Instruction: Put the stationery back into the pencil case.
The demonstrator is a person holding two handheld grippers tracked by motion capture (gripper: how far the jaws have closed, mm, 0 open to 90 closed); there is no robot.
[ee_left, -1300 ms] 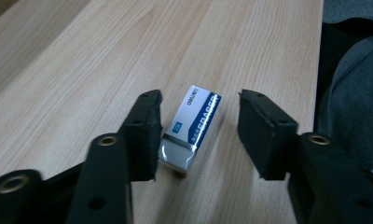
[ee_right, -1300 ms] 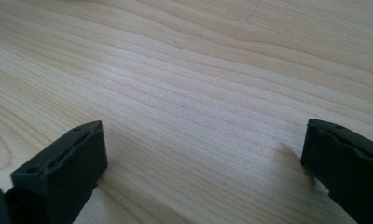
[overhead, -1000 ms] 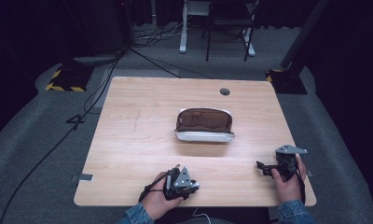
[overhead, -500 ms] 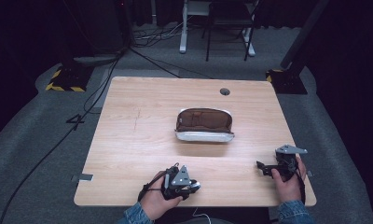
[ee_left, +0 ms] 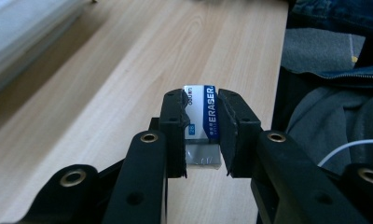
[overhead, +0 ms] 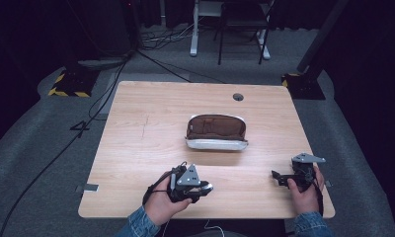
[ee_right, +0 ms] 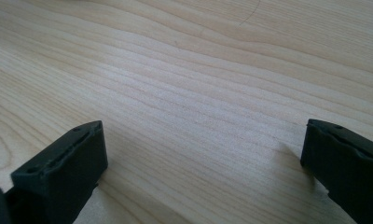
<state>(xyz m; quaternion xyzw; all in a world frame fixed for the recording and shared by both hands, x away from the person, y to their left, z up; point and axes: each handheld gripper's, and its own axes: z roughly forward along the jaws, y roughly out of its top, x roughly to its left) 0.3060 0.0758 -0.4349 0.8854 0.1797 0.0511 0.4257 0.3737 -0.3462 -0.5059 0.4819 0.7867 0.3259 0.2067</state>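
Black jaws of my left gripper pinch a white eraser in its blue-and-white sleeve, lifted clear of the wooden table near its front edge. My right gripper hangs spread wide with nothing between its jaws, low over bare wood at the front right corner. Beyond both, mid-table, the pencil case lies open, brown lining up, well apart from the eraser. I judge the pick-up done and the carry in hand. Next I need to swing the left gripper forward over the case's open mouth, lower it, and let go inside; the right could steady the case's rim.
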